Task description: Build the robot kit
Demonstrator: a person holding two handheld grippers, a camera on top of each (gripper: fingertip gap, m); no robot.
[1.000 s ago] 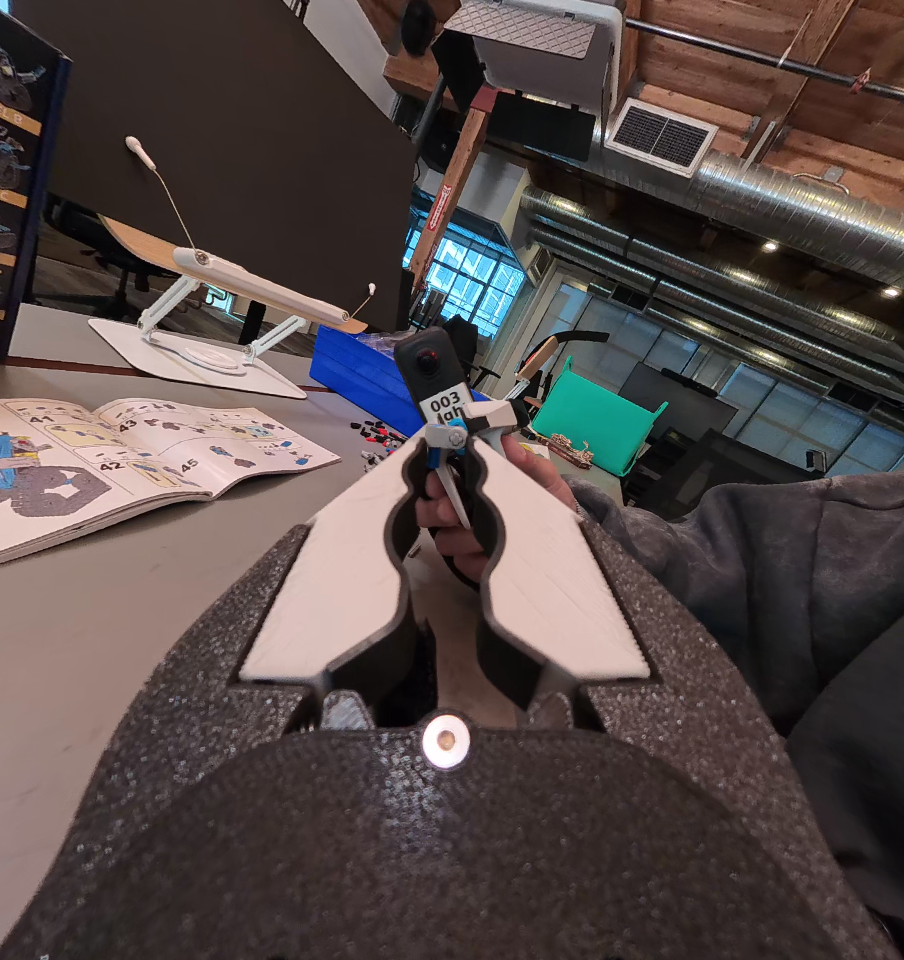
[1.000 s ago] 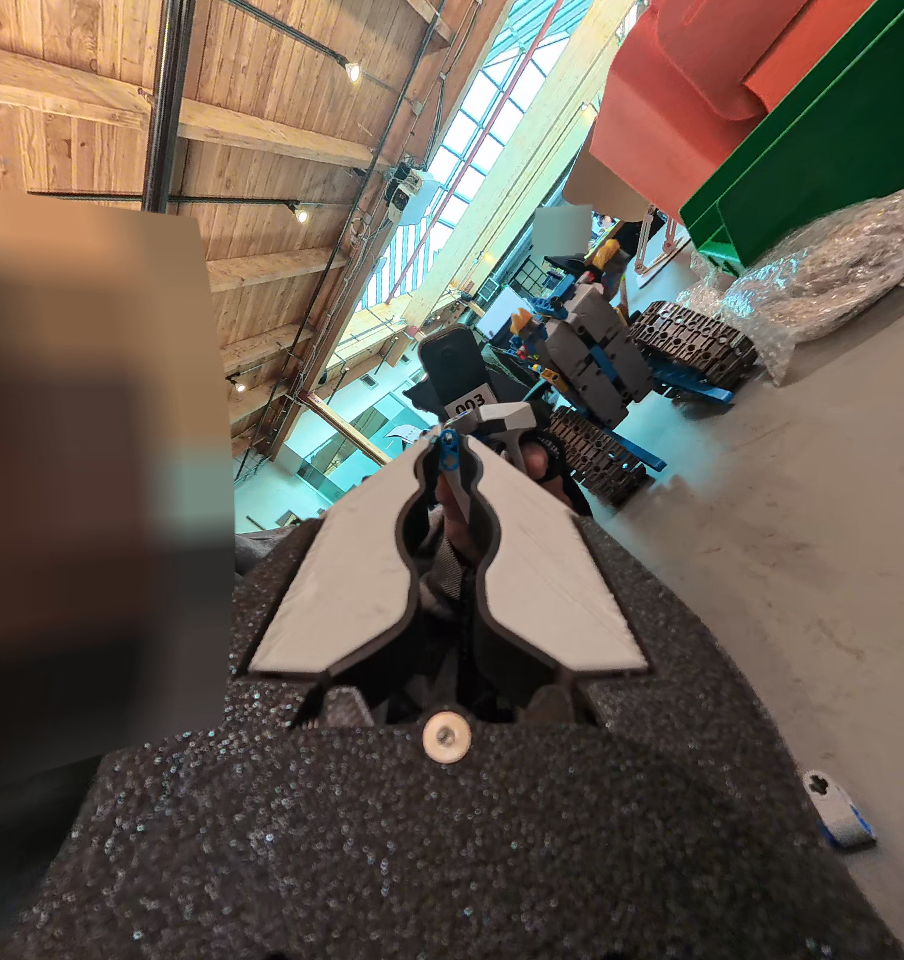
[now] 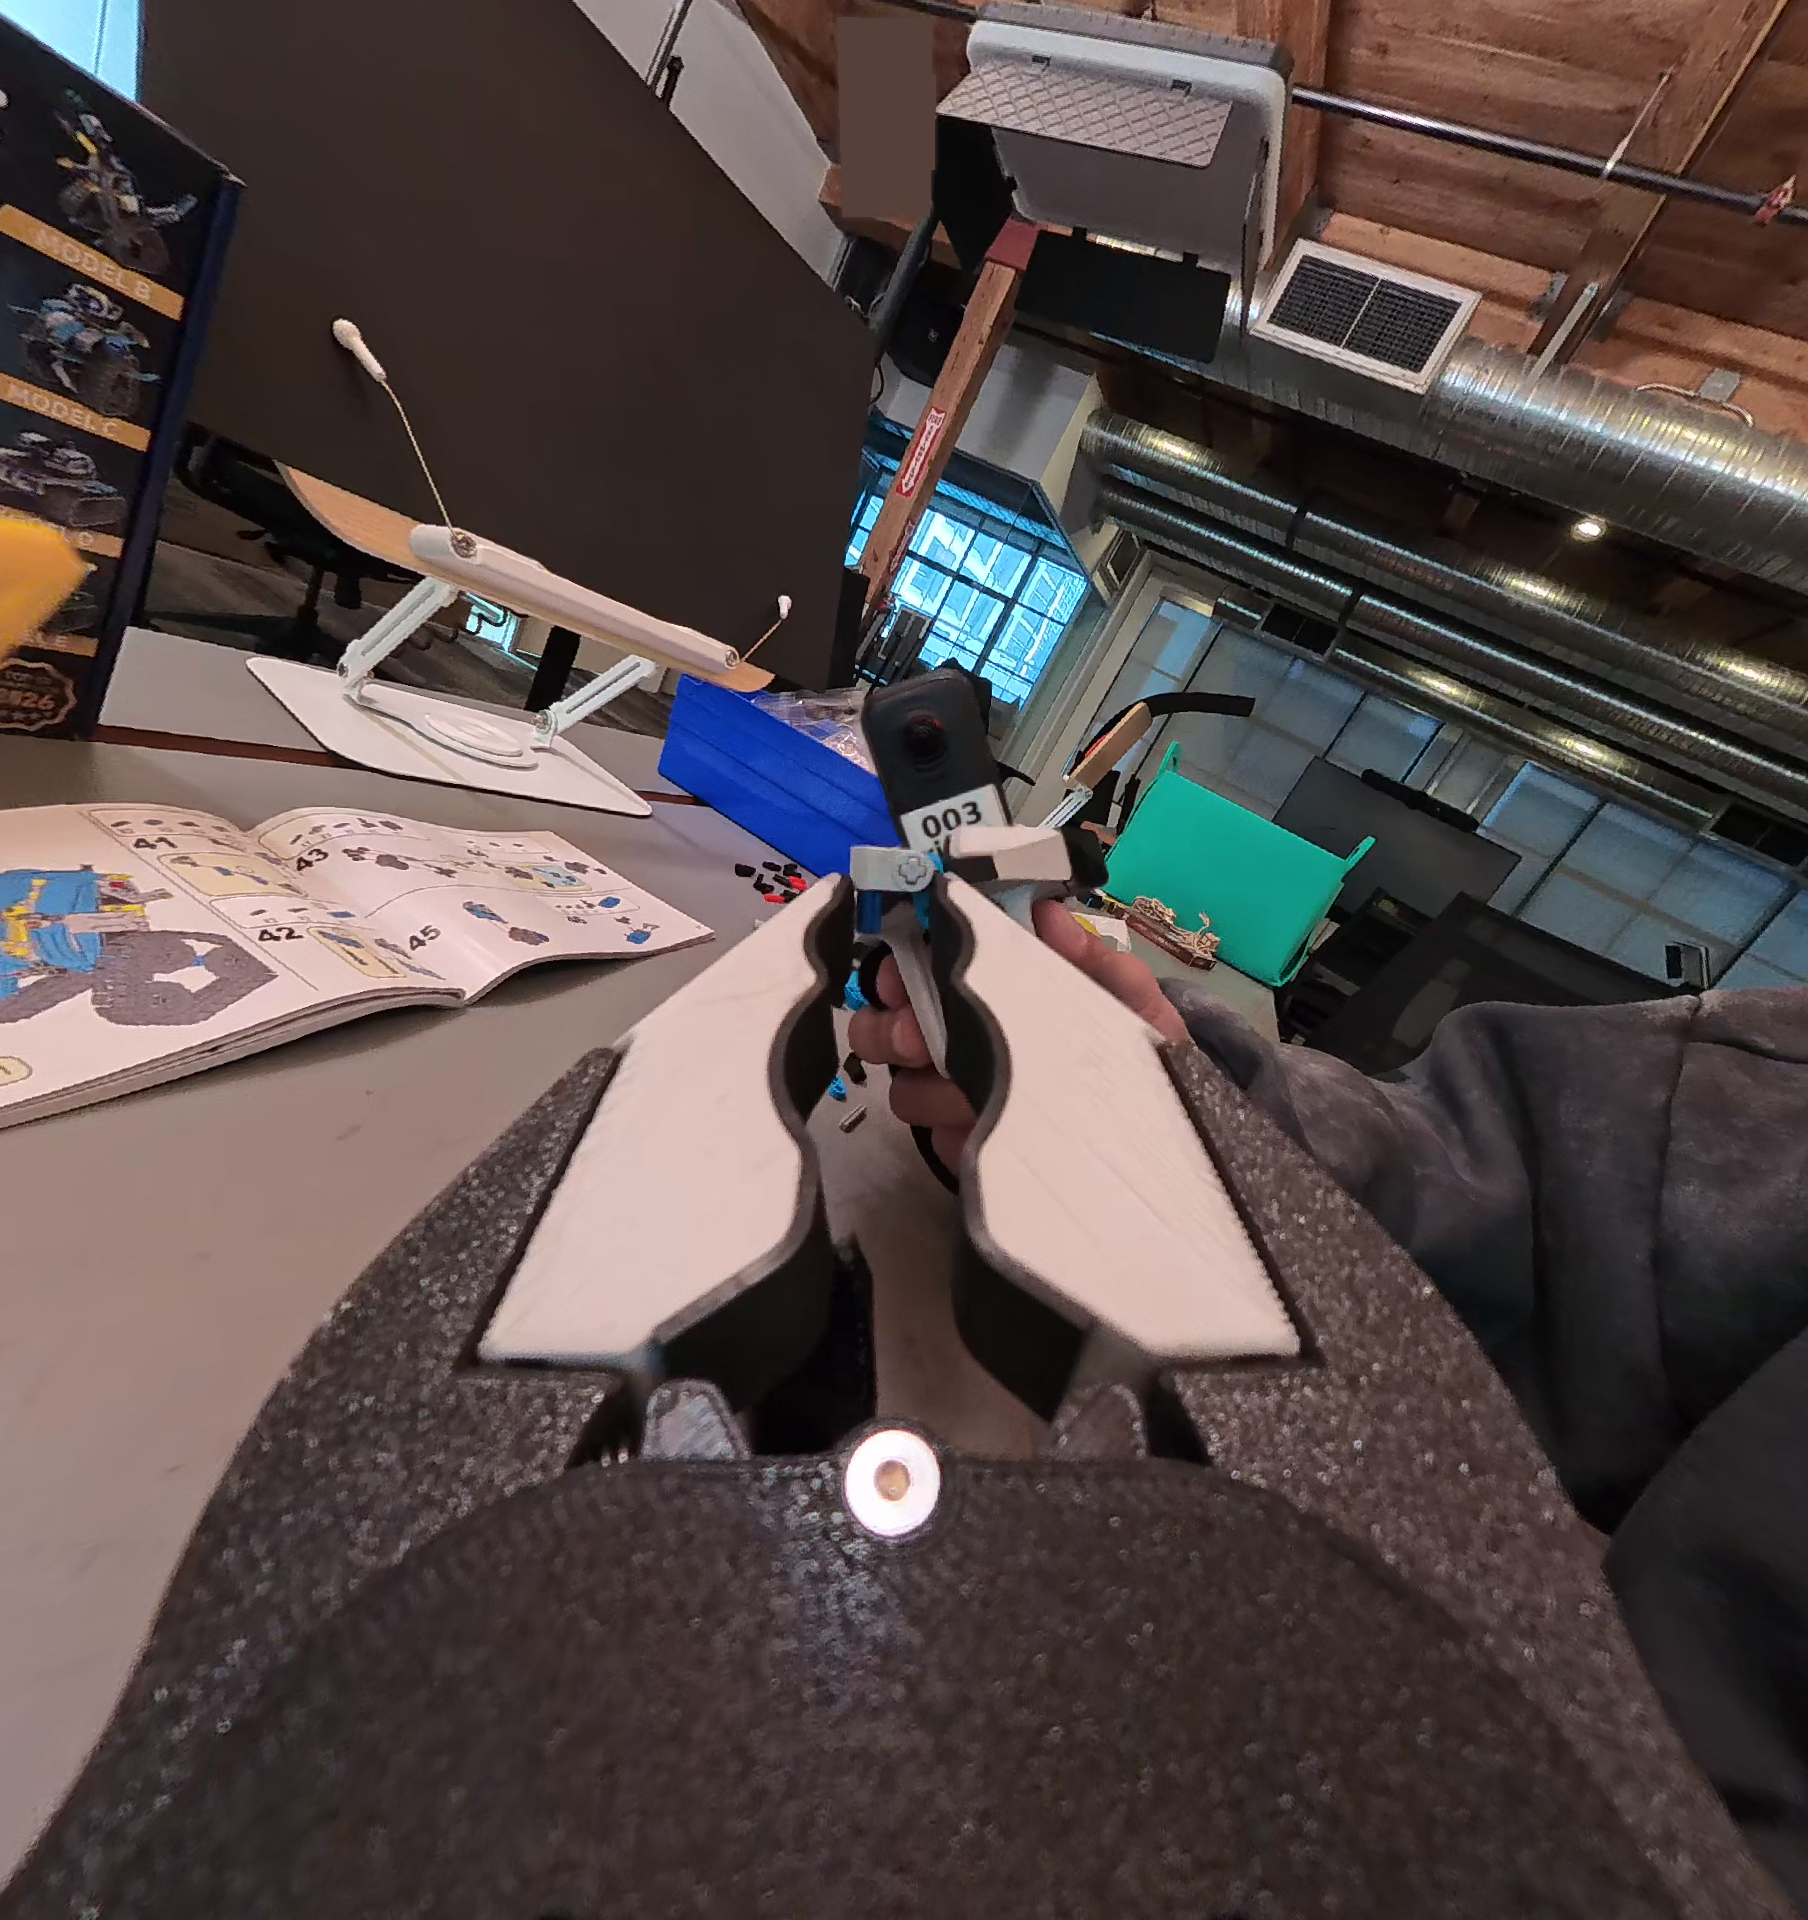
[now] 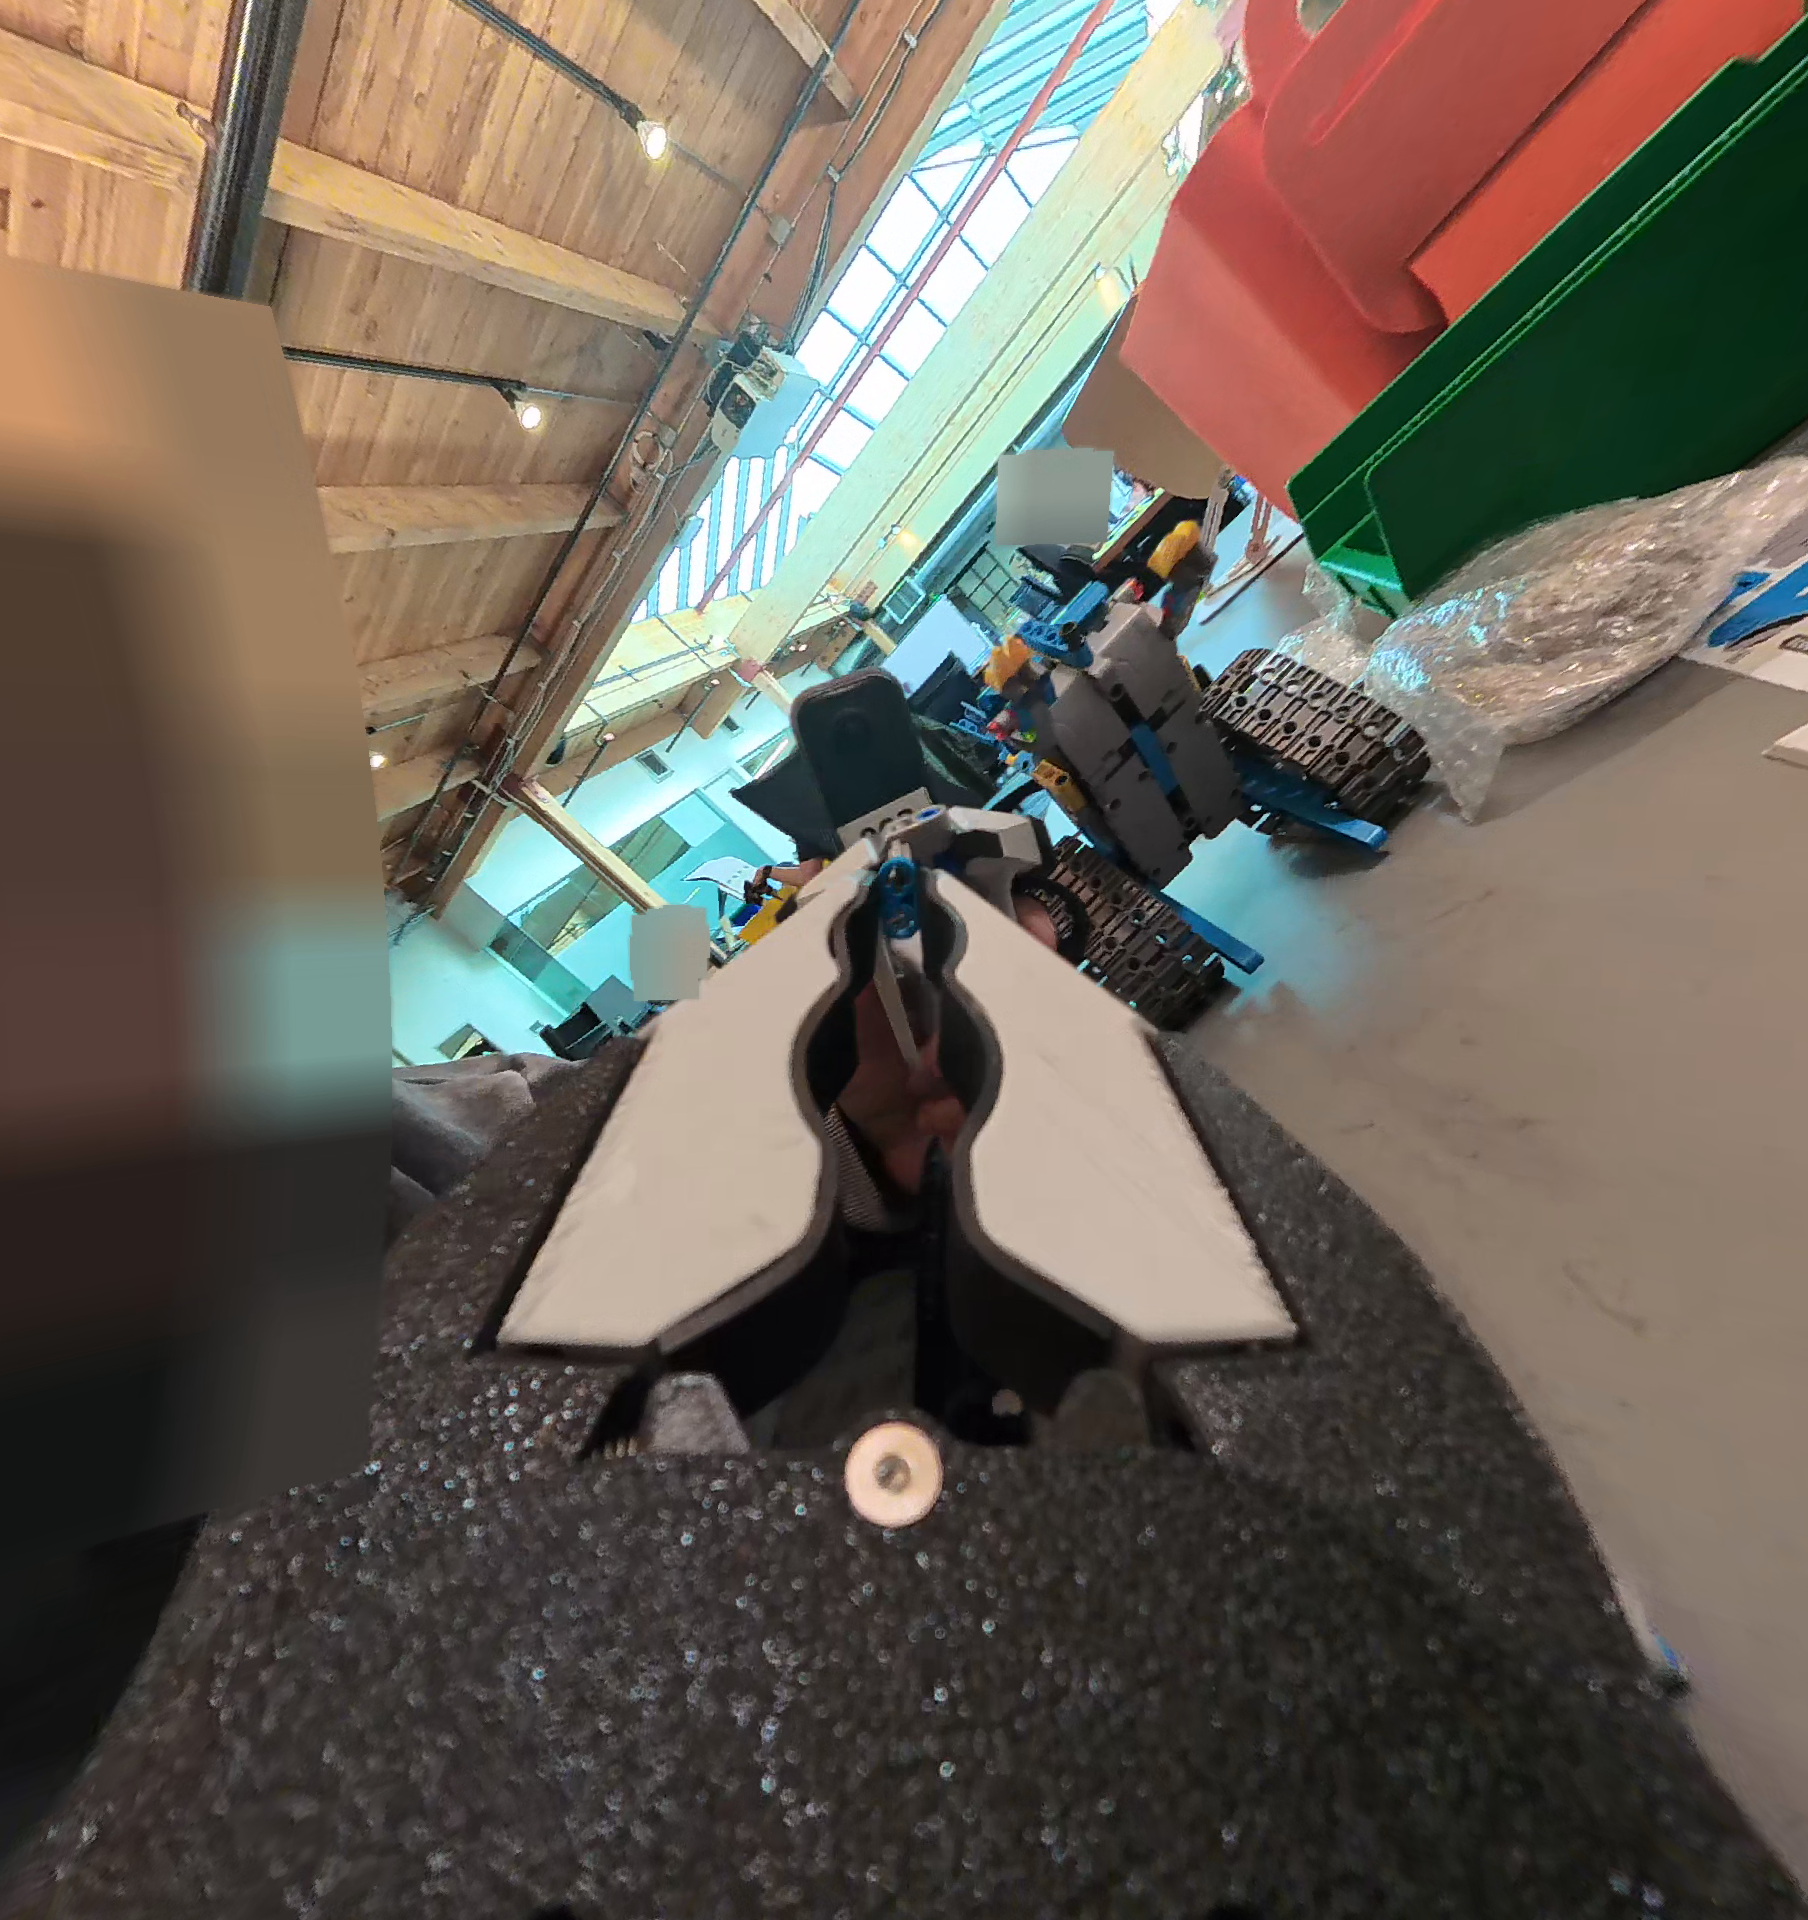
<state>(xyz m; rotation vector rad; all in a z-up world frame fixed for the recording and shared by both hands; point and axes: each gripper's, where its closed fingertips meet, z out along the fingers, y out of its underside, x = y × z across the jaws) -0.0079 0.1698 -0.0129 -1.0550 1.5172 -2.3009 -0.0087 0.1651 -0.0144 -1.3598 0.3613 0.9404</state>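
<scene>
Two tools meet tip to tip above the grey counter (image 3: 204,1299). The left tool (image 3: 887,902) has its fingers pressed together on a small grey-and-blue brick piece (image 3: 895,871), and the right tool (image 4: 898,883) pinches the same piece, shown there as a blue link (image 4: 898,902) on a grey beam. Beyond the left tool lie an open instruction booklet (image 3: 256,935), a blue bin (image 3: 775,769) and a white stand (image 3: 484,665). Past the right tool sits a tracked brick vehicle (image 4: 1170,769), beside bubble wrap (image 4: 1565,644) and green bins (image 4: 1606,374).
</scene>
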